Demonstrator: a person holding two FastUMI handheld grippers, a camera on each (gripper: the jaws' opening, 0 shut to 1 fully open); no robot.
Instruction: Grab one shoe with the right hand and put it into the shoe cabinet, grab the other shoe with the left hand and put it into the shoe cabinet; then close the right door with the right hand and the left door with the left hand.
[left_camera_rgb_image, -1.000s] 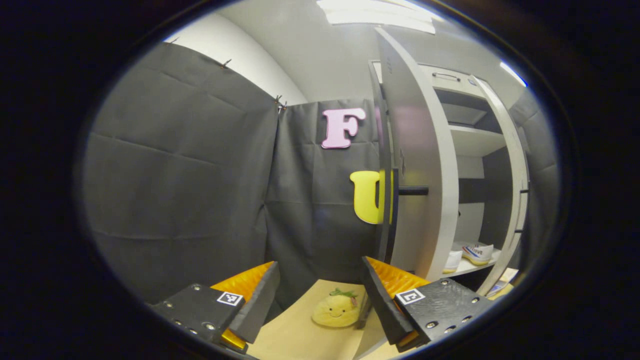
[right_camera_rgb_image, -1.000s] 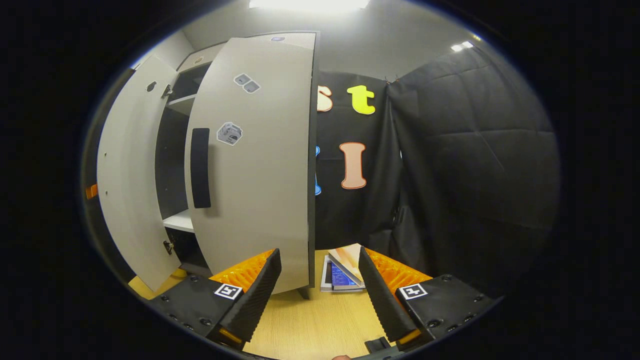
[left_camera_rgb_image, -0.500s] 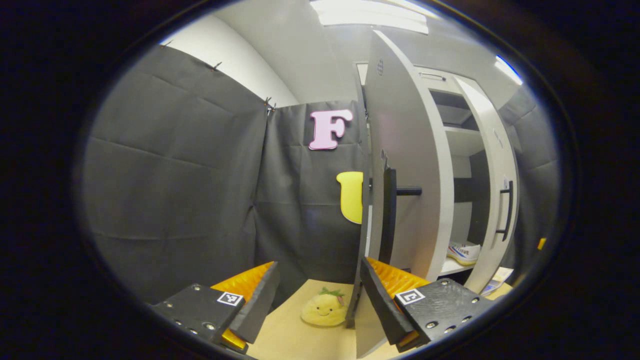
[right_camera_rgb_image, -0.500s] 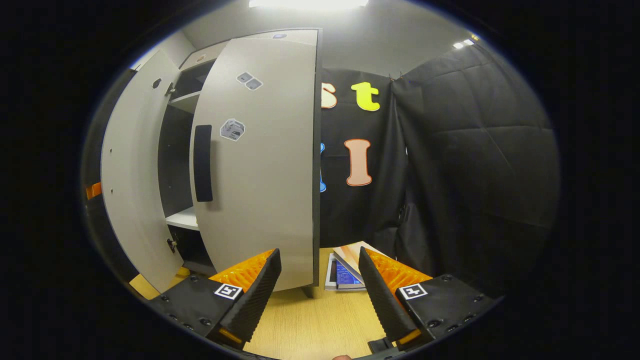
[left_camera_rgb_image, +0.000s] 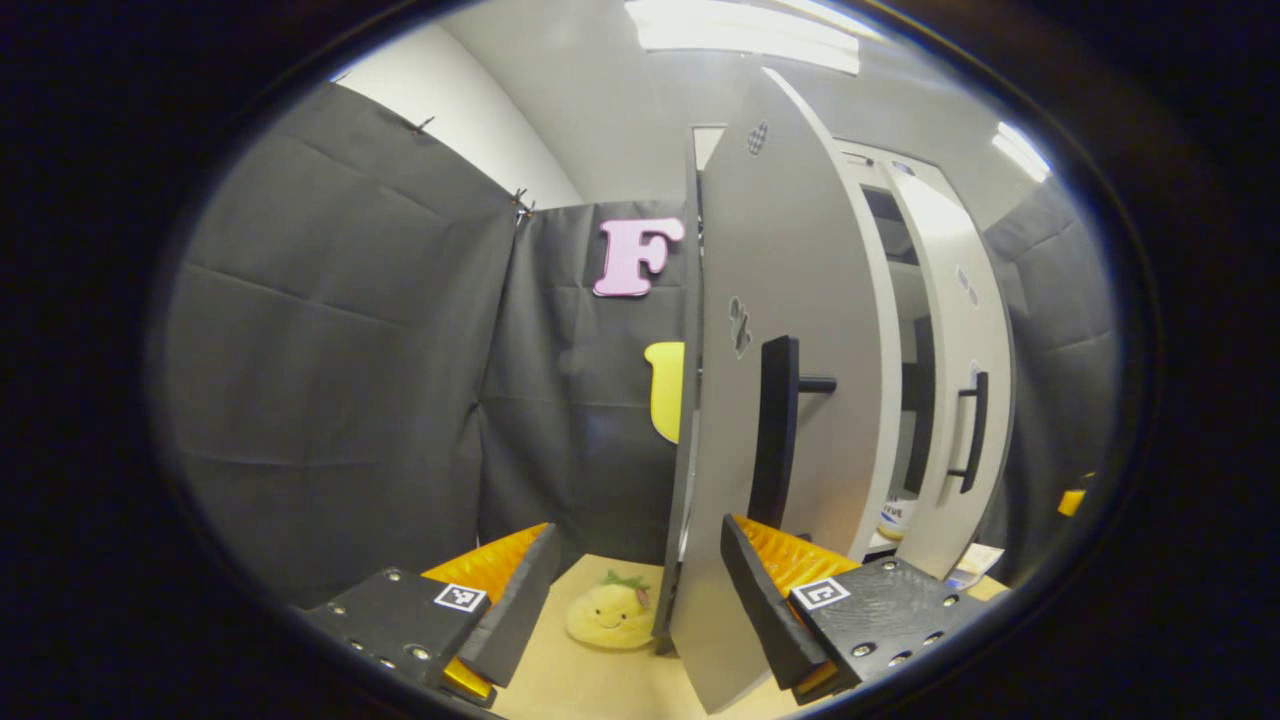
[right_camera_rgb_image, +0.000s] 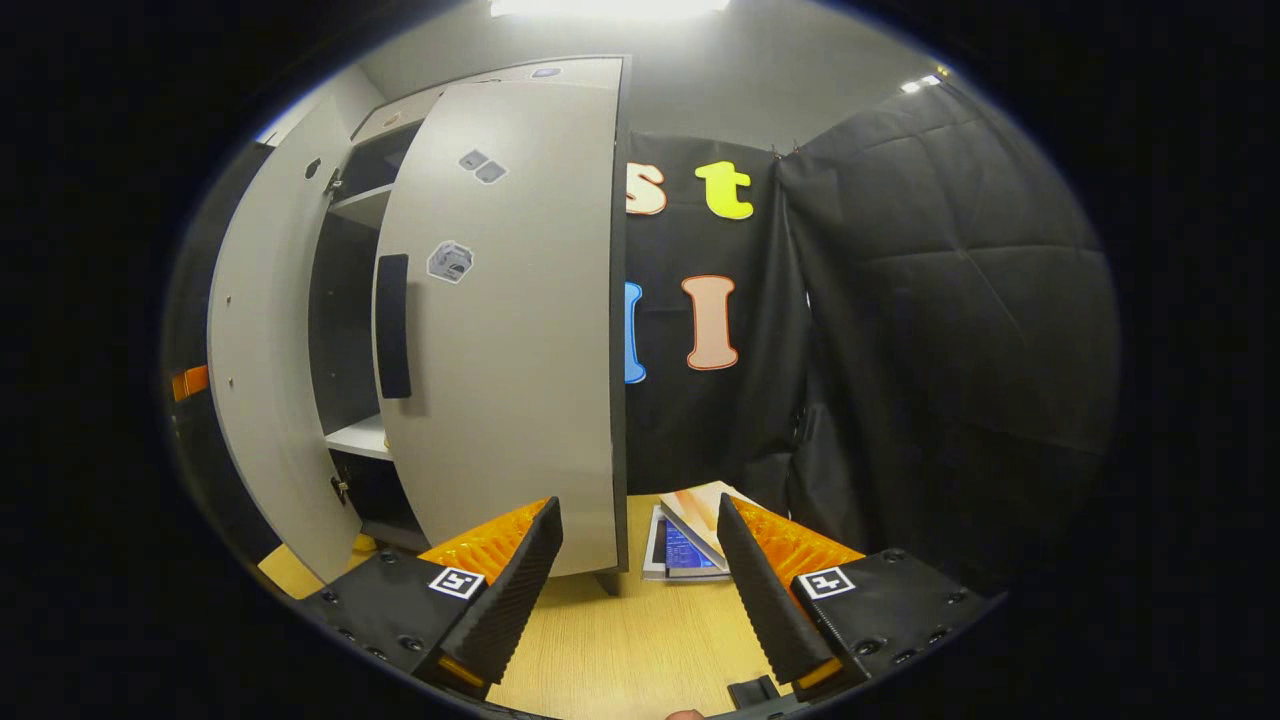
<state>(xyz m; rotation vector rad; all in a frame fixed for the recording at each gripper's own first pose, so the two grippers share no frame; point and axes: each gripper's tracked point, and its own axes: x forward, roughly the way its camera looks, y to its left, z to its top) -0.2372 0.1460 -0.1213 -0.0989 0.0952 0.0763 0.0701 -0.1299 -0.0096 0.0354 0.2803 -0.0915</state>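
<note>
White shoe (left_camera_rgb_image: 893, 517) inside half-open shoe cabinet (left_camera_rgb_image: 905, 330)

The left hand-held gripper (left_camera_rgb_image: 635, 600) is showing two wedge-shaped fingers, each bolted onto a flat plate. Every plate is carrying round screws along its edge and a small square black-and-white marker near the finger's base. A ribbed panel is backing each finger. The right hand-held gripper (right_camera_rgb_image: 640, 590) is wearing the same build: paired wedge fingers with ridged inner faces, screwed plates, square markers.
</note>
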